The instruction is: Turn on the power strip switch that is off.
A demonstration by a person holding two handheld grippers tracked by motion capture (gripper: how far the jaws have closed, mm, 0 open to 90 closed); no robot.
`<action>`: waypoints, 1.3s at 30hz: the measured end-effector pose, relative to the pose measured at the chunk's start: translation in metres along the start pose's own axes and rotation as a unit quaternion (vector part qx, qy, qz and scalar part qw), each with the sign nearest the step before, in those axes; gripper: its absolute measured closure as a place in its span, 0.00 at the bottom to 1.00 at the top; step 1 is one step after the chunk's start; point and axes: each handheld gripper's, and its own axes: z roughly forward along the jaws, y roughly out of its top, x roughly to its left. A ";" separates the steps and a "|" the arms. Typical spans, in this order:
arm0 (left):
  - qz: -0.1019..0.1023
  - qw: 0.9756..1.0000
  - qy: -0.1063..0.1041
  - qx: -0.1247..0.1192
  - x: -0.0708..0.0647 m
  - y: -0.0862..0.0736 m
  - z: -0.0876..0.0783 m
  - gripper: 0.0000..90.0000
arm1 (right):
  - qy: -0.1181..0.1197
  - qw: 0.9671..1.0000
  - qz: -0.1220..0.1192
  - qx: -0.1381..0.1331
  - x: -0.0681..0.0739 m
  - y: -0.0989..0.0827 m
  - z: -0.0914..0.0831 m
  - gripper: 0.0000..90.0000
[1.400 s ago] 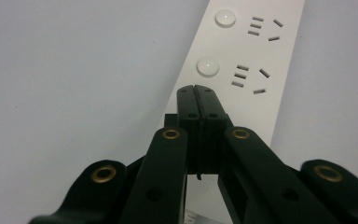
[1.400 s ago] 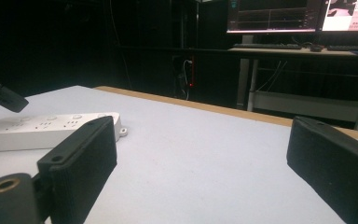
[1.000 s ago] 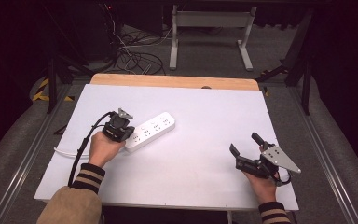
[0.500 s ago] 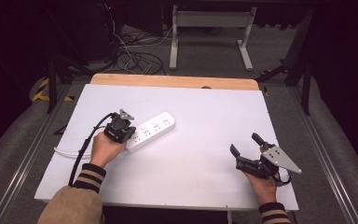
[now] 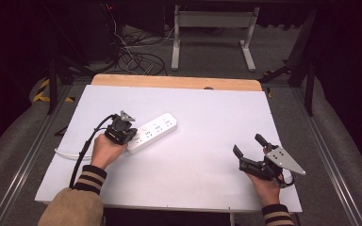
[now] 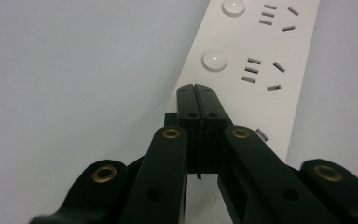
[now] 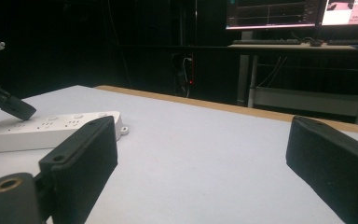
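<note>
Broad white-topped table [image 5: 207,141] with a bare wooden strip along its far edge; grey floor around it, and a tangle of dark cables [image 5: 136,59] on the floor beyond the far left corner.

Long white plastic power strip [image 5: 153,132], several sockets and round buttons on top, lies flat on the left half of the table, angled so its far end points up and to the right in the high view. A thin white cord [image 5: 68,153] runs off from its near end toward the table's left edge.

Left gripper [image 5: 128,135], black, held in the person's left hand [image 5: 104,150]; striped cuff and tan sleeve behind it. It sits over the near end of the strip. Left gripper view: its two jaws pressed flat together with nothing between them, tips [image 6: 197,95] low over the strip [image 6: 256,56] just beside one round button [image 6: 213,59]. Whether the tips actually touch the plastic, cannot tell.

Right gripper [image 5: 250,149], black with a grey three-cornered plate on top, in the right hand [image 5: 264,181] near the table's near right corner, well apart from the strip. Jaws spread wide, nothing between them. The right gripper view looks along the bare tabletop, the strip [image 7: 46,130] far off at the left.
</note>
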 end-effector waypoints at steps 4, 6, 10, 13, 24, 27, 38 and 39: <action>0.000 1.000 0.000 0.000 0.001 0.000 0.000 1.00 | 0.001 1.000 0.000 0.000 0.000 0.000 0.000 0.10; -0.001 1.000 0.000 0.000 0.001 0.000 0.000 1.00 | 0.001 1.000 -0.002 0.001 0.001 0.000 0.000 0.10; -0.005 1.000 -0.005 0.001 0.002 0.000 0.000 1.00 | 0.001 1.000 -0.002 0.001 0.001 0.000 0.000 0.10; -0.007 1.000 -0.004 -0.001 0.001 0.000 0.000 1.00 | -0.001 1.000 -0.001 -0.001 0.000 0.000 0.000 0.10; 0.004 1.000 0.002 0.000 -0.001 0.000 0.001 1.00 | -0.001 1.000 -0.001 -0.007 0.000 0.002 -0.002 0.10; 0.001 1.000 0.000 0.000 0.000 -0.001 0.001 1.00 | -0.001 1.000 0.000 -0.007 0.000 0.002 -0.002 0.10; 0.008 1.000 0.000 -0.001 -0.005 0.001 0.002 1.00 | -0.004 1.000 0.003 -0.007 0.000 0.002 -0.002 0.10; 0.014 1.000 0.011 -0.003 -0.008 0.000 0.002 1.00 | -0.003 1.000 0.002 -0.009 0.000 0.002 -0.002 0.10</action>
